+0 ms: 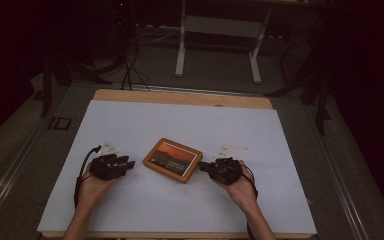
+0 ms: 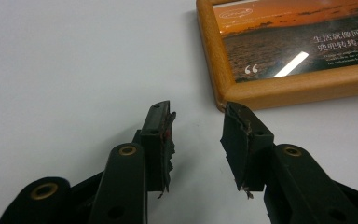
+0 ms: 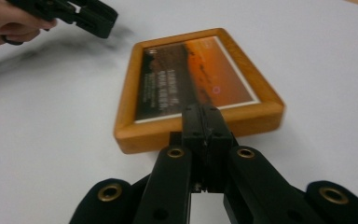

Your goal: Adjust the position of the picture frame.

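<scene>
— While you stand over there, what do you see from above?

— From the high view, a white table top with a wooden picture frame lying flat near its middle, a hand on either side. That view takes in the floor and a metal stand behind the table, which neither gripper view does.

— And the print in the frame?

— An orange sunset. The left gripper view adds white lettering on the dark lower part.

— The left gripper?

— Its jaws stand partly apart with nothing between them, one tip just beside the frame's corner; I cannot tell whether it touches.

— The right gripper?

— Its own view shows the jaws pressed together, empty, tips over the frame's near edge. Up in that view's corner sits the other hand.
</scene>
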`<action>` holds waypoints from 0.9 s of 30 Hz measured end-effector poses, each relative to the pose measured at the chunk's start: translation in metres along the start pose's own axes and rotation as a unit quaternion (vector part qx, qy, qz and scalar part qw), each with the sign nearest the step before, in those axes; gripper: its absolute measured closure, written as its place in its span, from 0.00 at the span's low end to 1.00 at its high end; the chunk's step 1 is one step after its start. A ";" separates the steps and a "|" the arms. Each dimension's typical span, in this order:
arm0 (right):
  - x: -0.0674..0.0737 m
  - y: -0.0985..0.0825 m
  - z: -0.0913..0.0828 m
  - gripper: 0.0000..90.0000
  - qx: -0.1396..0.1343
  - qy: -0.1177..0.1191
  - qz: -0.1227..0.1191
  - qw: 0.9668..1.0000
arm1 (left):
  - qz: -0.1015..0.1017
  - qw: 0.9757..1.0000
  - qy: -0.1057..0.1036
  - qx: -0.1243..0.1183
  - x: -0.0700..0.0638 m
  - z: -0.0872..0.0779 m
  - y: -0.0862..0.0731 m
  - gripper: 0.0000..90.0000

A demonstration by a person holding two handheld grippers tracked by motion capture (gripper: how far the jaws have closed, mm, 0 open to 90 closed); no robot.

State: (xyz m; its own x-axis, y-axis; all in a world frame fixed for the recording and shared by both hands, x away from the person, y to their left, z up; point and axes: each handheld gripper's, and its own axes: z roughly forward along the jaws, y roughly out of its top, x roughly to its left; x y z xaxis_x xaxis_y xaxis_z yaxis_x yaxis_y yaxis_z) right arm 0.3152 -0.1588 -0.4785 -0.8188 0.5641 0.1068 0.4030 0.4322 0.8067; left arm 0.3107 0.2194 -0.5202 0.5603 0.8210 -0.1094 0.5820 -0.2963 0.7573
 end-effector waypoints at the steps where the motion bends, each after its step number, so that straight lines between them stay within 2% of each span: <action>1: 0.001 0.000 0.001 1.00 0.000 0.003 -0.002 1.000 | 0.001 1.000 0.000 0.001 0.000 0.000 0.000 0.69; 8: 0.016 0.004 0.011 1.00 0.003 0.023 -0.013 1.000 | 0.005 1.000 -0.007 0.000 -0.002 0.003 0.003 0.75; 14: 0.028 0.006 0.019 1.00 0.005 0.039 -0.026 0.999 | 0.020 1.000 -0.012 -0.001 -0.005 0.009 0.012 0.90; 17: 0.036 0.006 0.022 1.00 0.007 0.048 -0.036 0.998 | 0.018 1.000 -0.012 0.003 -0.002 0.015 0.016 0.98; 20: 0.041 0.005 0.023 1.00 0.009 0.051 -0.041 0.998 | 0.017 1.000 -0.011 0.010 0.002 0.023 0.022 1.00; 24: 0.038 0.003 0.021 1.00 0.010 0.044 -0.038 0.998 | 0.021 0.999 -0.013 0.025 0.004 0.035 0.026 1.00; 27: 0.032 0.000 0.017 1.00 0.011 0.028 -0.036 0.999 | 0.025 0.999 -0.016 0.032 0.005 0.042 0.027 1.00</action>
State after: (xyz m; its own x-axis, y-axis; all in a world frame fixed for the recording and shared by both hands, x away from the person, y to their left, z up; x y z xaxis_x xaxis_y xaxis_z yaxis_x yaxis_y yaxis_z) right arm 0.2957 -0.1286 -0.4850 -0.8673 0.4908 0.0825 0.3508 0.4852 0.8010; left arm 0.3536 0.1948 -0.5268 0.6069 0.7893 -0.0937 0.5891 -0.3675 0.7197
